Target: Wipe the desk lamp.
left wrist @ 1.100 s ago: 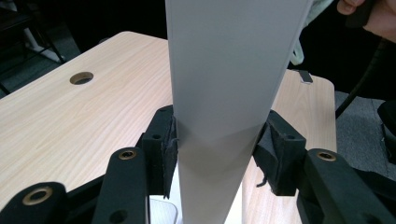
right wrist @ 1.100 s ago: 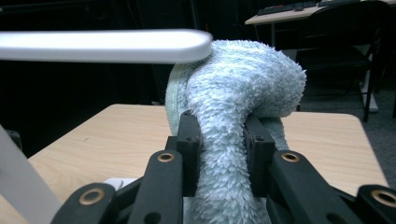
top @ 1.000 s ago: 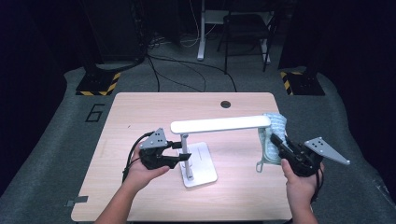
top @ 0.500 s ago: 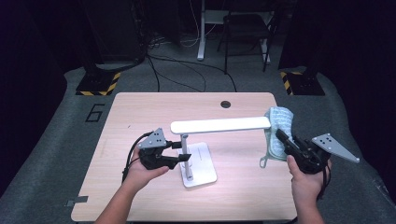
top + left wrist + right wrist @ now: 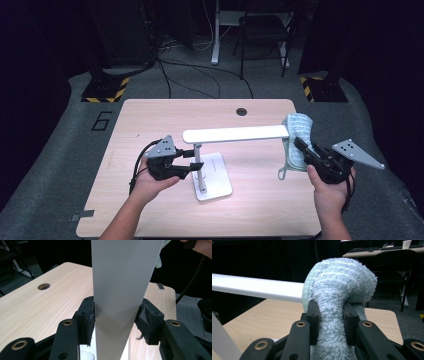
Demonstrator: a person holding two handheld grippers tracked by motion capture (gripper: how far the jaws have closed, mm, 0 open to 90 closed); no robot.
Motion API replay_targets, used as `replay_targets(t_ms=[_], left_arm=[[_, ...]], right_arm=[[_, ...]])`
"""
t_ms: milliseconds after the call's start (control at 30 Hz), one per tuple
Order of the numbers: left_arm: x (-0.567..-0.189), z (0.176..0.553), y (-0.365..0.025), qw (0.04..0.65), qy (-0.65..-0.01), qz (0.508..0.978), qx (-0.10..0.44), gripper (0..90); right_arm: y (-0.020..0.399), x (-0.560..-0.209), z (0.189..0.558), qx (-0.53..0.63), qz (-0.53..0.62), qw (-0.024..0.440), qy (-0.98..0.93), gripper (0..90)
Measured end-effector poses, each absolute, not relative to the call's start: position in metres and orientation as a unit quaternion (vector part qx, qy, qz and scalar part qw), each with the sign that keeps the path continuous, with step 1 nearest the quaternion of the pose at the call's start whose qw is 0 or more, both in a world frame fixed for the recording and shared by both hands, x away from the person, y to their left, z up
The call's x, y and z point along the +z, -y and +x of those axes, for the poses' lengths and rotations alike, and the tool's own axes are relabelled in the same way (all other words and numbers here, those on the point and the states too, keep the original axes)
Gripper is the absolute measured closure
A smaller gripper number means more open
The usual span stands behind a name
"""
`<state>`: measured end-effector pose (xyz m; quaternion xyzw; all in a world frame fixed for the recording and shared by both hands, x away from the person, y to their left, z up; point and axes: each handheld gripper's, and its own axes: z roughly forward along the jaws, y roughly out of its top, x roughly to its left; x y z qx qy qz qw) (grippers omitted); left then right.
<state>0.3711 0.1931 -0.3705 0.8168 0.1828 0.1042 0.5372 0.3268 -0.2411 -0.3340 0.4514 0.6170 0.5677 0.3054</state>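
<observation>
Left gripper (image 5: 192, 161): jaws squeeze the lamp (image 5: 212, 170) post, after just closing in a bit.
Right gripper (image 5: 299, 145): pinches the fluffy cloth (image 5: 298, 131) against the lamp's end, by the desk's (image 5: 150, 115) right edge.

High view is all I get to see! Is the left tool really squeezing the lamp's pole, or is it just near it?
Observer: In the left gripper view, the left tool has the lamp pole between its jaws. Both pads touch it, and the jaws have just been closing.
Operator: What about the fluffy cloth?
Observer: In the right gripper view, the right tool pinches the cloth between both pads. A bunch of it bulges above them.
Operator: Is the cloth on the lamp?
Observer: From that view the cloth sits right at the end of the white lamp head. I cannot tell if they touch.
</observation>
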Motion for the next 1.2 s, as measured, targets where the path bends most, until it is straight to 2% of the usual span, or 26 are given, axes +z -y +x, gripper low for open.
replay_targets(t_ms=[400, 567, 867, 1200], left_arm=[[-0.370, 0.372, -0.197, 0.537, -0.174, 0.820, 0.096, 52.6], [-0.369, 0.373, -0.200, 0.536, -0.165, 0.823, 0.093, 52.6], [-0.370, 0.374, -0.201, 0.538, -0.155, 0.824, 0.086, 52.5], [-0.371, 0.375, -0.200, 0.542, -0.156, 0.821, 0.083, 52.3]], right_arm=[[0.253, -0.320, 0.337, 0.567, 0.389, 0.281, -0.670, 72.9], [0.260, -0.312, 0.345, 0.565, 0.356, 0.257, -0.698, 72.9], [0.269, -0.294, 0.349, 0.575, 0.326, 0.252, -0.707, 72.9], [0.260, -0.272, 0.350, 0.589, 0.300, 0.254, -0.706, 72.9]])
